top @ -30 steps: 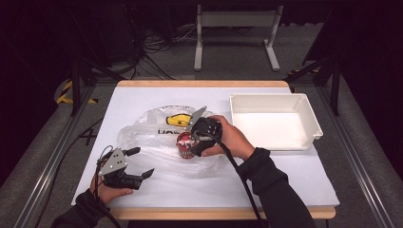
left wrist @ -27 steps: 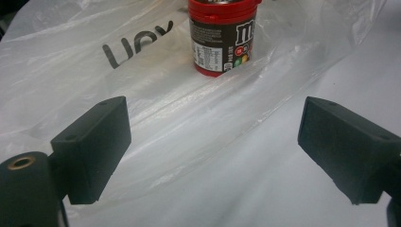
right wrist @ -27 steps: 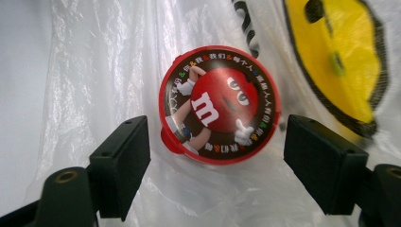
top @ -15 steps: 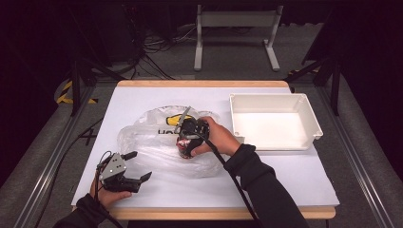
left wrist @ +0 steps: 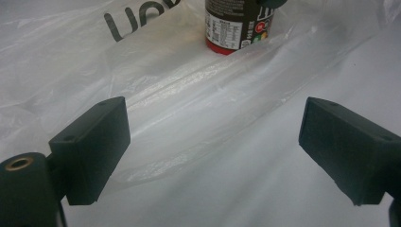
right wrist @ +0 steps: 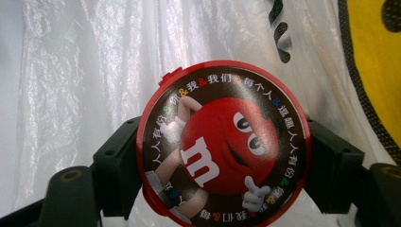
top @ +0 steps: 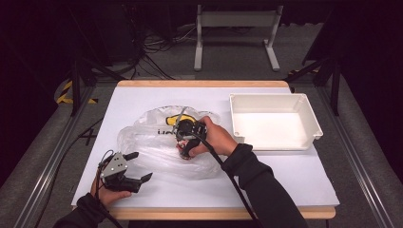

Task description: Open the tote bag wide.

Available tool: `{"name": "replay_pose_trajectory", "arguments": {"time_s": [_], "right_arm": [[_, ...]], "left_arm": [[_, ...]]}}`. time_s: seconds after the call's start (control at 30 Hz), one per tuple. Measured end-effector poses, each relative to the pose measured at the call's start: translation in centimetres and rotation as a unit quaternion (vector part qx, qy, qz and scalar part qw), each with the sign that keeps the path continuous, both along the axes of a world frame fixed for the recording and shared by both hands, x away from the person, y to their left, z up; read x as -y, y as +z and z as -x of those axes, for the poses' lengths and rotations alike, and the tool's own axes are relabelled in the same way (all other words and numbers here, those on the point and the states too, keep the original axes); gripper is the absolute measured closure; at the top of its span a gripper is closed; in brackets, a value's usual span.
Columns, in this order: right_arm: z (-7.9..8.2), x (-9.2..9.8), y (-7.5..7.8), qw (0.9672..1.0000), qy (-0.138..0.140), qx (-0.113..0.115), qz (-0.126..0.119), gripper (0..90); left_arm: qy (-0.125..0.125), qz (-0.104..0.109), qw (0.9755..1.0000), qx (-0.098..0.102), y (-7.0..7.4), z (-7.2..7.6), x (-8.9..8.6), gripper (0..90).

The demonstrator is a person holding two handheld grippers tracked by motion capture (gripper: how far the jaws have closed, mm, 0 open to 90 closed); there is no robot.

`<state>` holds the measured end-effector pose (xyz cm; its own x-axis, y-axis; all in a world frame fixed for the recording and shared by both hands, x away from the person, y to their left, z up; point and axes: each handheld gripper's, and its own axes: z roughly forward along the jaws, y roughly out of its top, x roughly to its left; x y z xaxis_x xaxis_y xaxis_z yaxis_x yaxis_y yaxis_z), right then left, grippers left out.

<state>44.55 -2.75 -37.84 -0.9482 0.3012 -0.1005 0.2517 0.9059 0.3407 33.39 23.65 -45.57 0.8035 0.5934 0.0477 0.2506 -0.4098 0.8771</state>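
A round candy tub with a red cartoon lid sits between the jaws of my right gripper. Those jaws have just been closing and now hug its sides below the lid. In the high view the right gripper points down over a crumpled clear plastic bag at mid-table, with the tub under the hand. The left gripper view shows the tub standing upright on the bag. My left gripper rests near the front left edge, open and empty, and its jaws point at the bag.
A white rectangular tray stands at the right back of the white table. A yellow and black item lies inside the bag behind the right hand. A metal frame and cables are on the floor beyond the table.
The right hand has shifted slightly left and down over the bag with the tub. The left gripper has hardly moved.
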Motion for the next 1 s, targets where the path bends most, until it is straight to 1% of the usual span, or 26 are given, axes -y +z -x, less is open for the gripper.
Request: {"name": "replay_pose_trajectory", "arguments": {"time_s": [0.1, 0.2, 0.33, 0.43, 0.5, 0.63, 0.7, 0.77, 0.83, 1.0], "right_arm": [[0.3, -0.2, 0.2, 0.9999, 0.002, 0.006, 0.015, 26.0], [0.5, -0.3, 0.5, 0.9997, 0.007, 0.009, 0.020, 26.0], [0.6, -0.3, 0.7, 0.9997, 0.012, 0.010, 0.016, 26.0], [0.7, -0.2, 0.8, 0.9997, 0.010, 0.013, 0.019, 26.0], [0.7, -0.2, 0.8, 0.9997, 0.009, 0.013, 0.016, 26.0], [0.9, 0.1, 1.3, 0.9997, 0.009, 0.019, 0.014, 26.0], [0.8, 0.1, 1.4, 0.9996, 0.010, 0.021, 0.016, 26.0], [0.8, 0.2, 1.5, 0.9994, 0.007, 0.022, 0.024, 26.0], [0.7, 0.2, 1.7, 0.9994, 0.006, 0.024, 0.025, 26.0], [0.8, 0.2, 2.2, 0.9995, 0.009, 0.025, 0.018, 26.0]], "left_arm": [[-0.002, 0.004, 1.0000, 0.000, 0.0, -0.1, -0.1, 10.5], [-0.004, 0.003, 1.0000, 0.000, 0.0, -0.1, -0.1, 10.5], [-0.004, 0.005, 1.0000, 0.000, 0.0, -0.1, -0.1, 10.6], [-0.004, 0.008, 1.0000, -0.002, 0.0, -0.1, -0.1, 10.6], [-0.004, 0.008, 1.0000, -0.002, 0.0, -0.1, -0.1, 10.7], [-0.005, 0.007, 1.0000, -0.001, 0.0, 0.0, -0.1, 10.7], [-0.004, 0.007, 1.0000, 0.000, 0.0, 0.0, -0.1, 10.7], [-0.007, 0.008, 0.9999, 0.001, 0.0, 0.0, -0.1, 10.7], [-0.006, 0.005, 1.0000, 0.002, 0.0, 0.0, -0.1, 10.7], [-0.006, 0.008, 0.9999, 0.002, 0.0, 0.0, -0.2, 10.8]]}}
